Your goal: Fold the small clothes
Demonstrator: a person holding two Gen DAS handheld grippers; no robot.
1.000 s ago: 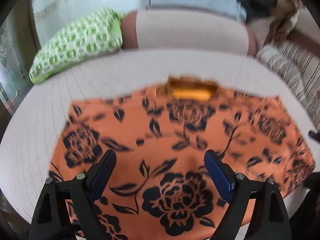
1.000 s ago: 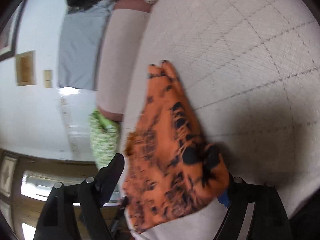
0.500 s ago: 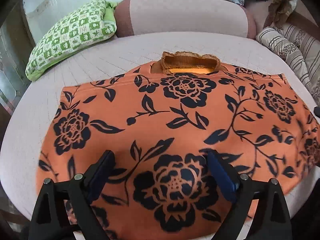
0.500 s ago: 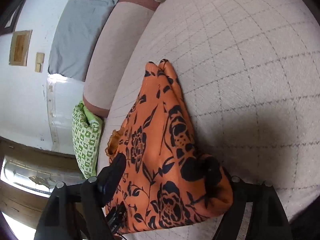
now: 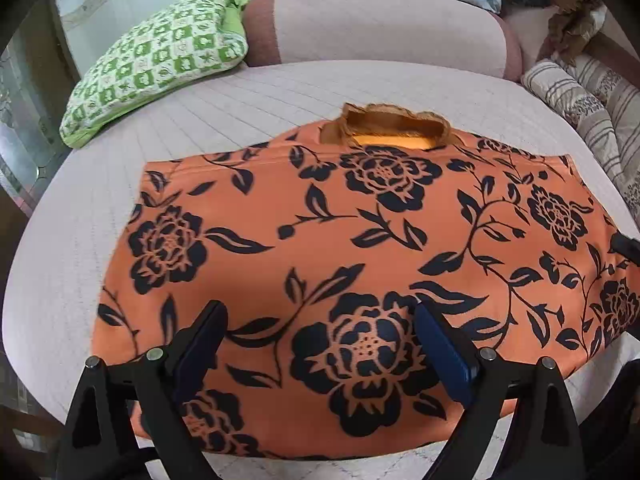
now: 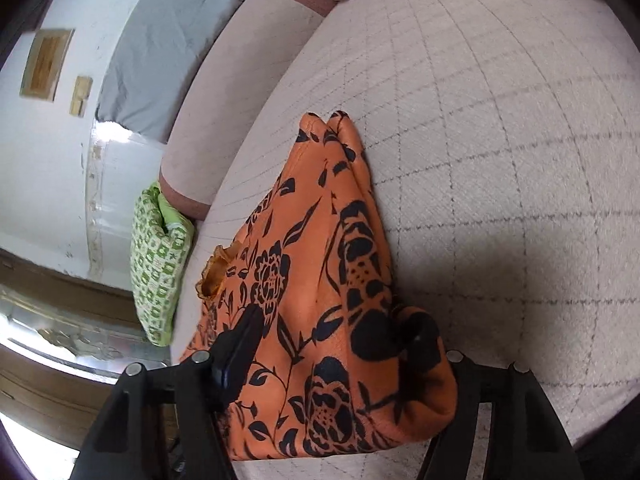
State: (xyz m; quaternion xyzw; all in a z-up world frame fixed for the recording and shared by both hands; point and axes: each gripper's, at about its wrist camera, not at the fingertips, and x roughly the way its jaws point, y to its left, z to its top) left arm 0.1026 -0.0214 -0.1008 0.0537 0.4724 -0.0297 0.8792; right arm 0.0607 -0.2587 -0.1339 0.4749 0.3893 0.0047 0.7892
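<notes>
A: You are working on one small orange garment [image 5: 360, 240] with black flowers. It is lying spread on the quilted bed cover [image 5: 280, 92], its neck opening on the far side, its near hem at the bed's edge.

B: And my right gripper [image 6: 336, 340]?

A: Its jaws are closing now around the garment's side edge. The cloth is bunching up between them and is covering the right-hand finger, so I am not able to say if the pads are already pressing. Before you are lifting, be sure both layers are sitting well between the pads, not only the top one.

B: The left gripper [image 5: 320, 340]?

A: It is hovering wide open over the near part of the cloth and is holding nothing. I think you are needing it to hold the middle flat, so the fold line is staying straight while the right side is coming over.

B: What else are you counting?

A: One garment, two grippers. Further out, one green checked pillow [image 5: 160, 64], one pink bolster [image 5: 380, 32], and one striped pillow [image 5: 592, 100] at the right.
</notes>
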